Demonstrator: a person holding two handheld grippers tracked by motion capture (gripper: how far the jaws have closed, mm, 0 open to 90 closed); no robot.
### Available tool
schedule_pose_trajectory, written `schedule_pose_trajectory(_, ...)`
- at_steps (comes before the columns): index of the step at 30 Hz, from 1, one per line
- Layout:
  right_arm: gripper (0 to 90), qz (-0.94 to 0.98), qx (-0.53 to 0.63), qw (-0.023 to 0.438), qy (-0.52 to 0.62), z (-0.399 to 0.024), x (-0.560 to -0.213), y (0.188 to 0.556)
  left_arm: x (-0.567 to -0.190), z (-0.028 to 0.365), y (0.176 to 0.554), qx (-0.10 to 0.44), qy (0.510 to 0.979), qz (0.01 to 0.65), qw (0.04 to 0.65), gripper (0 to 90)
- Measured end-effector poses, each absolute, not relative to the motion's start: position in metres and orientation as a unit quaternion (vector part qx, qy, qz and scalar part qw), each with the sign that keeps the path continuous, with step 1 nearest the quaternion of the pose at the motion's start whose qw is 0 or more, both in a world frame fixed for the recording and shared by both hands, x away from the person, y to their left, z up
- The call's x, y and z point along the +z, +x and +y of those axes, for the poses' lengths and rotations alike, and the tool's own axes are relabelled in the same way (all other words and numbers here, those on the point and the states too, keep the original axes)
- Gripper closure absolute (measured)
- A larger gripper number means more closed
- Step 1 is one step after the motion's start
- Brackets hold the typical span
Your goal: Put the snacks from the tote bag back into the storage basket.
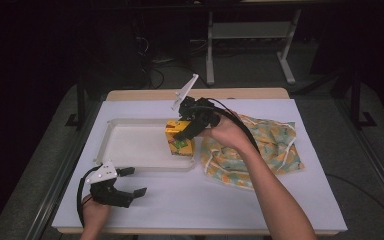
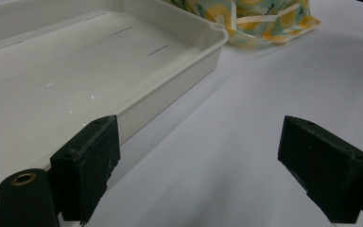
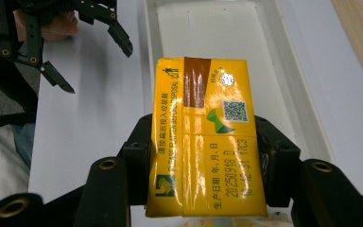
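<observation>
A yellow drink carton (image 1: 179, 141) stands upright in the right end of the white tray (image 1: 130, 145). My right gripper (image 1: 187, 129) is shut on its top from above. In the right gripper view both black pads press the sides of the carton (image 3: 207, 142), whose top faces the camera, with the tray (image 3: 269, 52) below it. My left gripper (image 1: 132, 181) rests open near the table's front left, nothing between its jaws. In the left gripper view the left gripper (image 2: 198, 175) looks along the white table beside the tray's (image 2: 170, 90) front wall.
A yellow and green patterned cloth bag (image 1: 257, 147) lies right of the tray, also at the top of the left gripper view as the bag (image 2: 255, 19). White sheet (image 1: 205, 195) covers the table; the wooden edge (image 1: 145, 94) runs at the back.
</observation>
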State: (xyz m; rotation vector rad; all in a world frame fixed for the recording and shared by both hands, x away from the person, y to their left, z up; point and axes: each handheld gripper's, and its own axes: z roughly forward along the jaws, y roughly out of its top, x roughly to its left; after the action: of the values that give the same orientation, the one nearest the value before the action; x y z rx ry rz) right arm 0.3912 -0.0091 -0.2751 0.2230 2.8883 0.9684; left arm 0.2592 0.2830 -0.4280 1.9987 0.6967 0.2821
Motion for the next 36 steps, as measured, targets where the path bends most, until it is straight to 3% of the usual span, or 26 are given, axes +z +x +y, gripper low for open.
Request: schedule_pose_trajectory(36,48.7,0.949,0.309,0.029,0.056,0.024,-0.3,0.403,-0.428,0.285,0.258,0.114,0.816,0.292,0.485,13.5)
